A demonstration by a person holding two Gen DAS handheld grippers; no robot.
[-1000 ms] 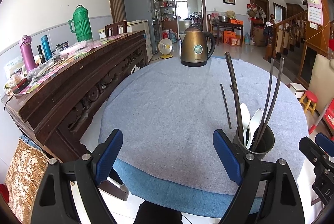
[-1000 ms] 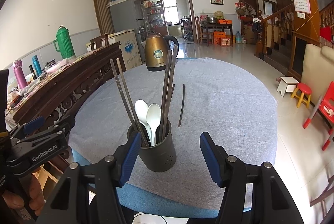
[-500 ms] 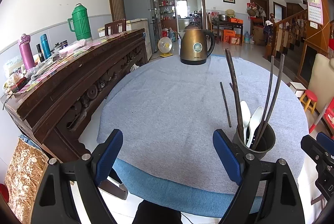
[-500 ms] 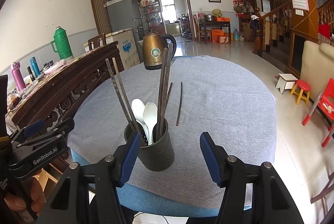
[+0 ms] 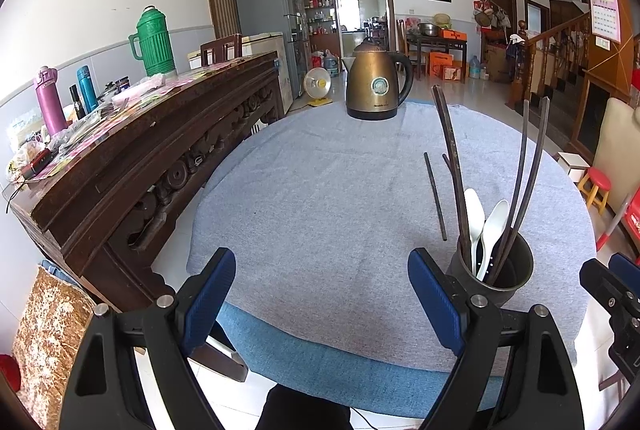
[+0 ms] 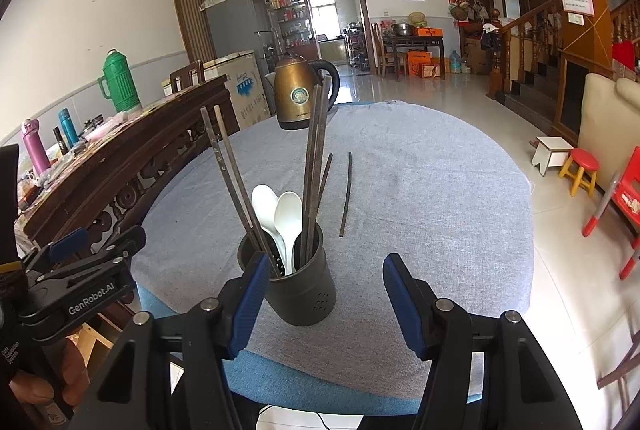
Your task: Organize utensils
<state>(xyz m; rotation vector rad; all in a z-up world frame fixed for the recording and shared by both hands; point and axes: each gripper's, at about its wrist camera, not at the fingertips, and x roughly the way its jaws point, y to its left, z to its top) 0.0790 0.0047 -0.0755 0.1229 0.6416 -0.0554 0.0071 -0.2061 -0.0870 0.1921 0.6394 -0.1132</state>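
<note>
Not much has changed in the last second: the view from each gripper has only crept a tiny bit closer to the round table with the grey-blue cloth (image 5: pixel 320 189), so the job looks like it is waiting for its next grab. On the left, the left gripper (image 5: pixel 322 290) is wide open and holds nothing. To its right stands the dark round metal holder (image 6: pixel 302 286), near the table's front edge, with long dark chopsticks (image 6: pixel 314 165) and two white plastic spoons (image 6: pixel 280 213) standing up inside, fanned out. The right gripper (image 6: pixel 322 300) is wide open too, empty, with the holder between its fingers. Further right, one loose dark chopstick (image 6: pixel 346 189) lies flat on the cloth, pointing away towards the brown metal kettle (image 6: pixel 300 93); a second one (image 6: pixel 326 171) peeks out behind the holder.
</note>
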